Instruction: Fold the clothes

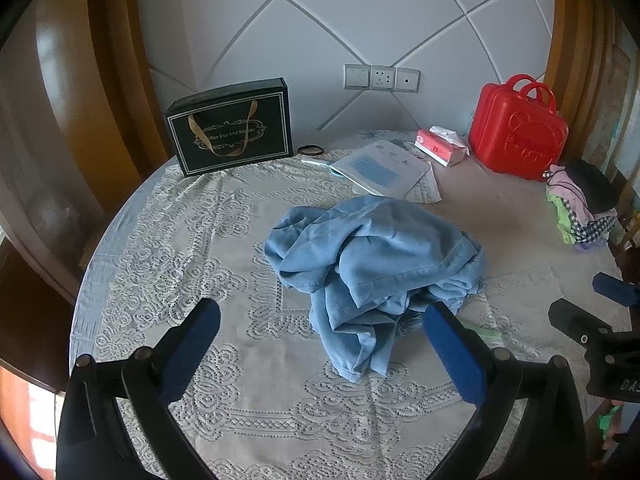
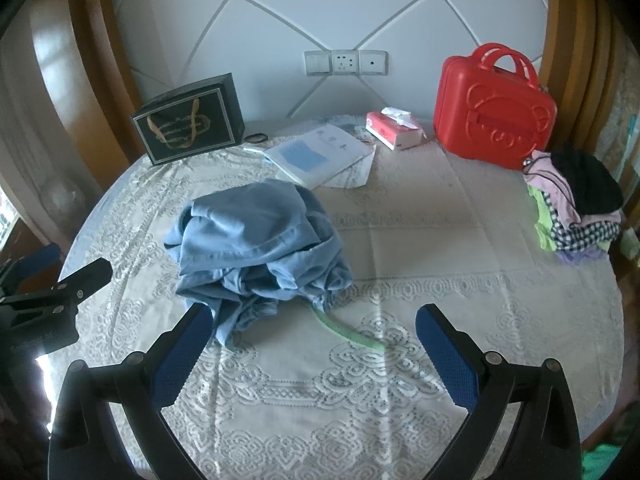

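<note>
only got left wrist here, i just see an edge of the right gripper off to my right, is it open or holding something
Observer: Open. The right wrist view shows the right gripper with its fingers spread wide and nothing held between them.
Operator: anything by the blue garment i cant make out
Observer: Yes, a green strip runs out from under the near edge of the blue garment and lies across the tablecloth between the right gripper's fingers.

Dim cool daylight, fisheye warping, dark corners
</note>
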`<state>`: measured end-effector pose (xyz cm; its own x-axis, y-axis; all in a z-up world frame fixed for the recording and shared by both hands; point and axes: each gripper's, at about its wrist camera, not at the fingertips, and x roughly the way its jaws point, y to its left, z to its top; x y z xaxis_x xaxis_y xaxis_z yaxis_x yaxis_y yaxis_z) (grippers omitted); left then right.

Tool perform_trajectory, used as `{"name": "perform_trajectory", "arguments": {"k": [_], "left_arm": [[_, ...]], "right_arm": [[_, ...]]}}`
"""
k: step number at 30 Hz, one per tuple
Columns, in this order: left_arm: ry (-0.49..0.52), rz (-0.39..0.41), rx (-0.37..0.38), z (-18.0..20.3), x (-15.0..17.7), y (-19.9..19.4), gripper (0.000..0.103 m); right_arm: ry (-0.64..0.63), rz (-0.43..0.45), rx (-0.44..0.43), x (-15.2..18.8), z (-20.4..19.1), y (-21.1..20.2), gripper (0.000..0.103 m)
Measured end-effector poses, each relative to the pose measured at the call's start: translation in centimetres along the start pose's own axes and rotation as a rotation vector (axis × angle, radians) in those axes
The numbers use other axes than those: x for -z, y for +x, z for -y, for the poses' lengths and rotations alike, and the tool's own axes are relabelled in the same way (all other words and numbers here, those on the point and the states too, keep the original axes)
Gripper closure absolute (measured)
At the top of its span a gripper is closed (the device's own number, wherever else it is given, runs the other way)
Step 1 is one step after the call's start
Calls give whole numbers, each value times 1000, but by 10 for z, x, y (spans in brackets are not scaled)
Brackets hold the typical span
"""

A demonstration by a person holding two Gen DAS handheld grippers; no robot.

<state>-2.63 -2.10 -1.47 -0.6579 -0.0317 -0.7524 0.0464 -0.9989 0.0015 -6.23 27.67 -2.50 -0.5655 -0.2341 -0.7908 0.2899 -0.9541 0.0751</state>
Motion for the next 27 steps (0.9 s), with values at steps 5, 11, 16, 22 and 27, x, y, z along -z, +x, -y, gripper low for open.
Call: {"name": "perform_trajectory", "arguments": {"k": [5,11,16,22,27], "left_arm": [[-5,-9,4,-1,0,4,0],[-6,-27,15,0,0,11,0],[-7,-62,23,0,2,27,0],[-4,-116,31,4,7,60,0],[13,-167,38,14,13,100,0]], "right_arm": [[8,3,3,-1,1,2,0],[11,-14,6,-1,3,8,0],[24,-39,2,-1,6,18,0],[48,-89,1,1,16,41,0],[71,-138,-1,4,25,65,0]]}}
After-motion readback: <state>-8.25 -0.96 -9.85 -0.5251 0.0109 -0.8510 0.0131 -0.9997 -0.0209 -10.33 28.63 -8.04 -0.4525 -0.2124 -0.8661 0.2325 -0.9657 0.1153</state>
